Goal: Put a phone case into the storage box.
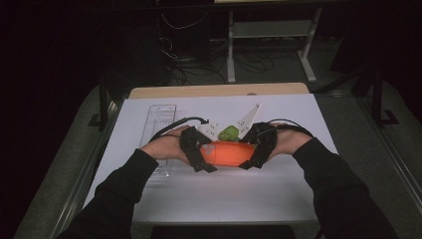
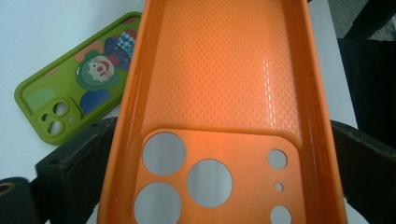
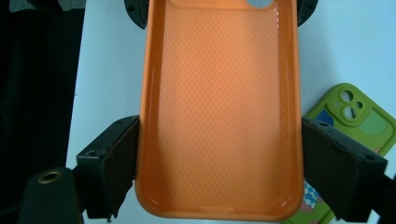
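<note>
While clamped, orange case (image 2: 219, 70) bears no writing.

dark room (image 1: 59, 40), grey floor (image 1: 74, 149)

Orange phone case (image 2: 219, 70): glossy, smooth plastic rim.
Inner face finely dimpled; green case (image 2: 70, 93), upper left, matt, printed.

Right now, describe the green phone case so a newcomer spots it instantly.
On the white table, find the orange phone case gripped at both ends by the two grippers. The green phone case lies flat just beyond it. Only it bears a cartoon clown print.
</note>
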A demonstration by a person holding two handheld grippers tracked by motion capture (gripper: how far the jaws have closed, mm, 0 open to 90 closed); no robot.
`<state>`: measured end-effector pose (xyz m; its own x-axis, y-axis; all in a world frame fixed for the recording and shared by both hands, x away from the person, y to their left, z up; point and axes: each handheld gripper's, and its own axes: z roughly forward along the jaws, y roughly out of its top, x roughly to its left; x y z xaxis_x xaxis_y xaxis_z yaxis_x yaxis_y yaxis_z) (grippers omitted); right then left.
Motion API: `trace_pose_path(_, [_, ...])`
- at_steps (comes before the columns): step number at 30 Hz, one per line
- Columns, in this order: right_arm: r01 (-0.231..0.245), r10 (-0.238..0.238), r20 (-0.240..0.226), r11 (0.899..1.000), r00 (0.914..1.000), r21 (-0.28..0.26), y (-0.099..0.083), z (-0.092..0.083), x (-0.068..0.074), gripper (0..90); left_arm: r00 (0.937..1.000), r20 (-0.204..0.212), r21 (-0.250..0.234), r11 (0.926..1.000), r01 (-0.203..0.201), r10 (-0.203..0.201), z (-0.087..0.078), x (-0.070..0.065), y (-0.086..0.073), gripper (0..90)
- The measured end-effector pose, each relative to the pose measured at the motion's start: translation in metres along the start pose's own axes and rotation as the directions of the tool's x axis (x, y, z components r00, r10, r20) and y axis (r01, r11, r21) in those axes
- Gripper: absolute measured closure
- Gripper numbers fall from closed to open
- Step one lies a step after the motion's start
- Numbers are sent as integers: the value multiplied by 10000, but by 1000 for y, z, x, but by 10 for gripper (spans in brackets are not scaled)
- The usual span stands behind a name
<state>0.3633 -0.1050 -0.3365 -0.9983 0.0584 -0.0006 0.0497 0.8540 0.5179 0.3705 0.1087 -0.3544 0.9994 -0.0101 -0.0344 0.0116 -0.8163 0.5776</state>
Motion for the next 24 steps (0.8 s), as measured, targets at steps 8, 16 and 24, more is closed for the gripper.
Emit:
trace_pose_path(8, [27,-27,0,10000,10000,17,0,0,0,150,10000,-50,-70,9999,-76,76,-2,1,-1,125])
trace_pose_path(16, [93,-93,0,9999,10000,62,0,0,0,149,10000,43,25,10000,-13,13,-1,0,-1,149])
trace_pose_path(24, [-84,85,98,9999,9999,-76,-1,1,-1,139,10000,-44,117,9999,48,-48,-2,0,-2,159])
